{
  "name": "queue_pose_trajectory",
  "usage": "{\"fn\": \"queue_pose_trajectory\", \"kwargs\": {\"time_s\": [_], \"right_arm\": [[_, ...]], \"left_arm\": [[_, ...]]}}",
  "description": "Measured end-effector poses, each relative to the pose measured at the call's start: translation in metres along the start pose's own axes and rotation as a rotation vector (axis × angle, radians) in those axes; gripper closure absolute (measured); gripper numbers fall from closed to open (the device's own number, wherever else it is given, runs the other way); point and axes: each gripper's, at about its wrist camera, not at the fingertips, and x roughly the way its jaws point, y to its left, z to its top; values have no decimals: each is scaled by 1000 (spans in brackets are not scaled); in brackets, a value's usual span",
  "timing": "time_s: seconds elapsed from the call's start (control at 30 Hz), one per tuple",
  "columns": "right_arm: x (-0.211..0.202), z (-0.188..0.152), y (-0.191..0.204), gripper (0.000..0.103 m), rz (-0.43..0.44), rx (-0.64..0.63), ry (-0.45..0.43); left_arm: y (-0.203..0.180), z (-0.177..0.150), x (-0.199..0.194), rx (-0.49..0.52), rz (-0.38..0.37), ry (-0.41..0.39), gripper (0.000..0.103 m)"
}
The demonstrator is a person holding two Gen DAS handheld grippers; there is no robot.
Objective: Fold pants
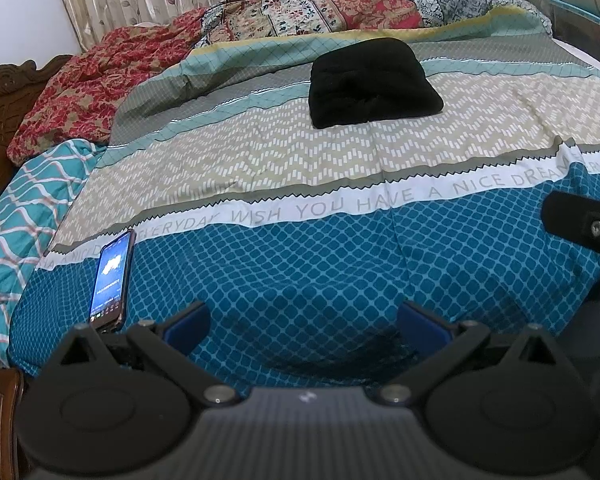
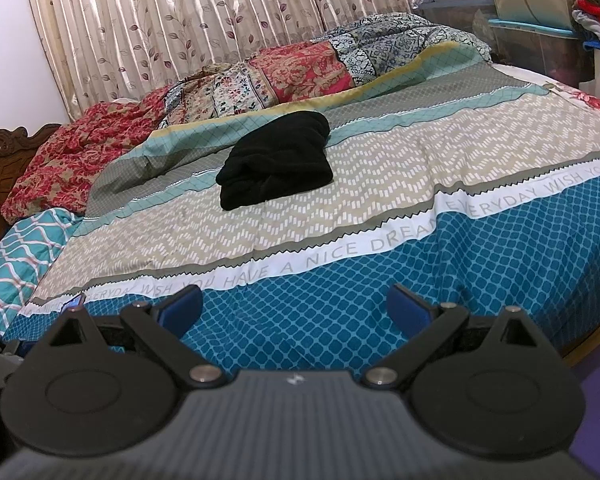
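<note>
Left wrist view: one pair of black pants (image 1: 374,84), already folded into a compact bundle, lying on the bed (image 1: 340,264) well beyond the left gripper (image 1: 304,326). Bundle sits across the grey, teal and beige bands of the bedspread, on the far side of the white strip printed "WISH YOU HAVE A NICE DREAM". Left gripper stands wide apart with nothing between its two blue pads, hovering over the blue-patterned near edge of the bed, well short of the pants. One phone (image 1: 112,280), screen lit, lies on the bedspread left of the pants and near the bed's front edge, just beside the left gripper's left finger. A dark piece of the other rig shows at the right edge.

Right wrist view: same single bundle of pants (image 2: 278,160), here left of centre. Right gripper (image 2: 294,312) likewise spread wide and empty, over the bed's blue near edge, well apart from the pants. Nothing lies between either gripper and the pants but bare bedspread.

Behind the pants: one rumpled patchwork quilt (image 2: 300,68) along the far side, one red floral pillow (image 2: 72,152) to the left. One leaf-print curtain (image 2: 180,20) hangs behind the bed.
</note>
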Motion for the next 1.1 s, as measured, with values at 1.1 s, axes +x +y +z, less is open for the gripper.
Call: {"fn": "queue_pose_trajectory", "kwargs": {"time_s": [1.1], "right_arm": [[1,-2,0,3,0,0,4]], "left_arm": [[-2,-1,7,12,13,34,0]]}}
